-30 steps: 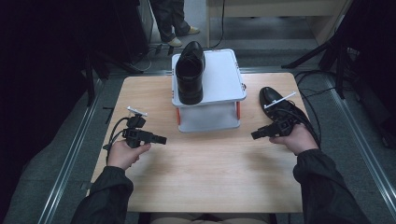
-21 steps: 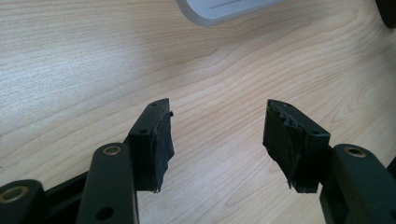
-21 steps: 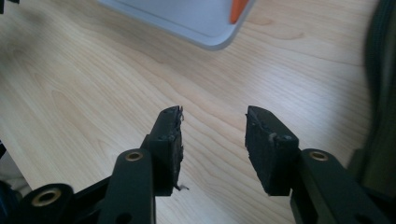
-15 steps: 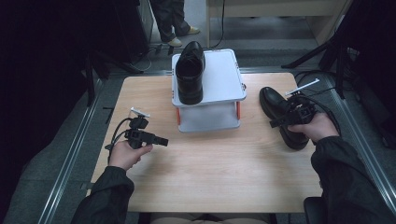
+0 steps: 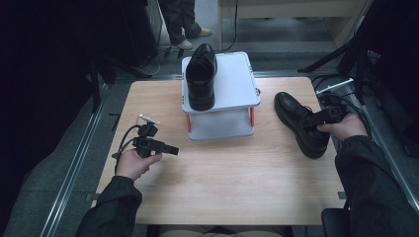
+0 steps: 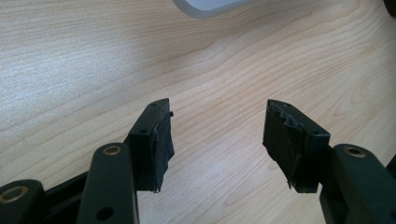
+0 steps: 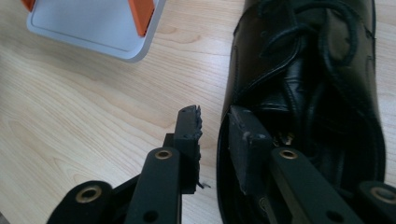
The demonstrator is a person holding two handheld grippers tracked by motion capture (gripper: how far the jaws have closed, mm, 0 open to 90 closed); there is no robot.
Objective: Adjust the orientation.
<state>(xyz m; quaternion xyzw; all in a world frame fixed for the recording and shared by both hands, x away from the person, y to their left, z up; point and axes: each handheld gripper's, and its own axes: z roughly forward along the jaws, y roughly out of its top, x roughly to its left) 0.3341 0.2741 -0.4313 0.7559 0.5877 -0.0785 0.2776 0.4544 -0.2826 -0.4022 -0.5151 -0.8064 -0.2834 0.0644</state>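
Right gripper (image 7: 212,122) closing astride our shoe's (image 7: 303,93) collar, not clamped yet; thin bite could slip when lifting.

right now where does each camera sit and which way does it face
High view: above the person's side, looking forward and down on the table; forearms, left gripper, right gripper.
Left gripper view: rides that gripper, facing bare wood; jaws apart.
Right gripper view: faces the shoe on the table, one jaw inside its opening, one outside, just closing.
Shared: that shoe, white rack.
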